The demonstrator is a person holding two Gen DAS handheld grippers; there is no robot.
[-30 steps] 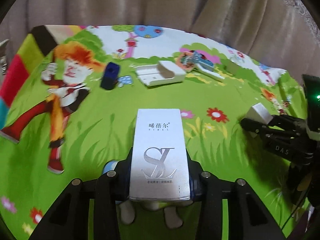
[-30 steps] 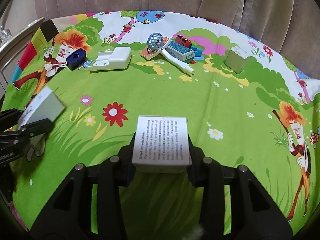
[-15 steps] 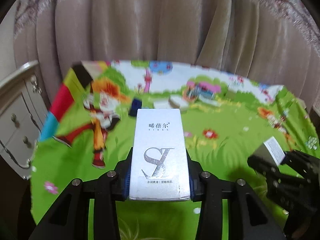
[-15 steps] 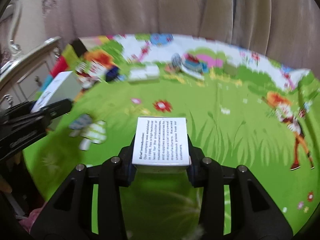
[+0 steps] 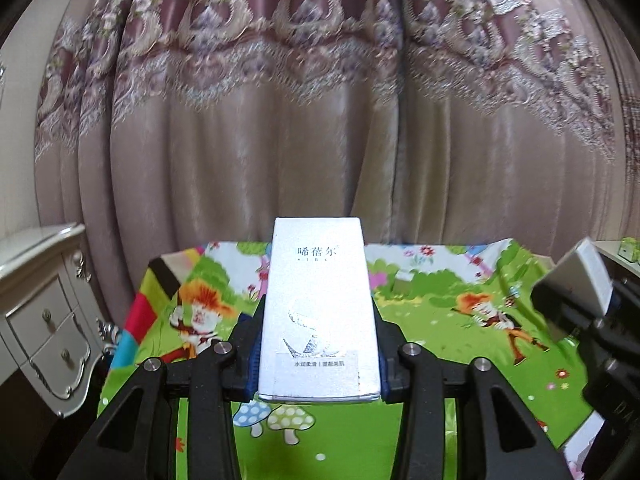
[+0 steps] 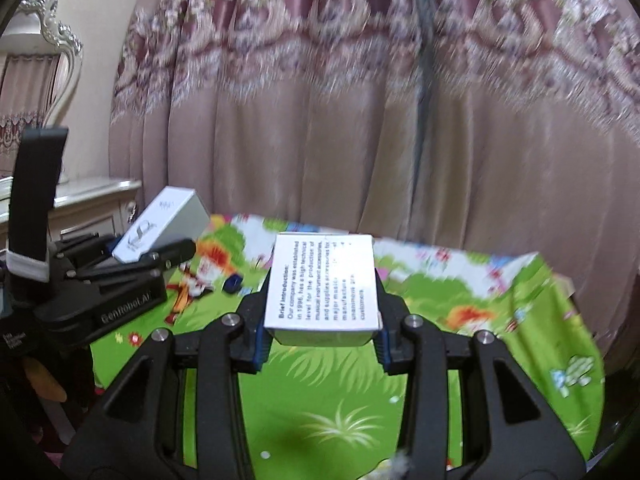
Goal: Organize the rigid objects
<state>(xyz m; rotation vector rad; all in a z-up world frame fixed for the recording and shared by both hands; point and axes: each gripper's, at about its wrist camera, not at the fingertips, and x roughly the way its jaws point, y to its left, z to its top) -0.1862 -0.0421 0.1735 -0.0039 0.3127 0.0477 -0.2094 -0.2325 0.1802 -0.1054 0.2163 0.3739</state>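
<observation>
My left gripper point(image 5: 318, 356) is shut on a tall silver-white box point(image 5: 318, 312) with a large curly logo, held high above the cartoon-print table cloth point(image 5: 440, 320). My right gripper point(image 6: 320, 340) is shut on a smaller white box point(image 6: 324, 284) printed with black text. Each view also shows the other hand: the right gripper with its box point(image 5: 576, 284) at the right edge, the left gripper with the silver-white box point(image 6: 160, 224) at the left. A small dark blue object point(image 6: 233, 283) lies far off on the cloth; the other table items are hidden or blurred.
A pink patterned curtain point(image 5: 320, 100) hangs right behind the table. A white cabinet with drawers point(image 5: 44, 308) stands left of the table, seen also as a white cabinet top point(image 6: 92, 196). The cloth's far edge point(image 6: 440, 248) meets the curtain.
Both grippers rose and tilted upward with their boxes still clamped. The table has dropped low in both views and the curtain now fills most of them.
</observation>
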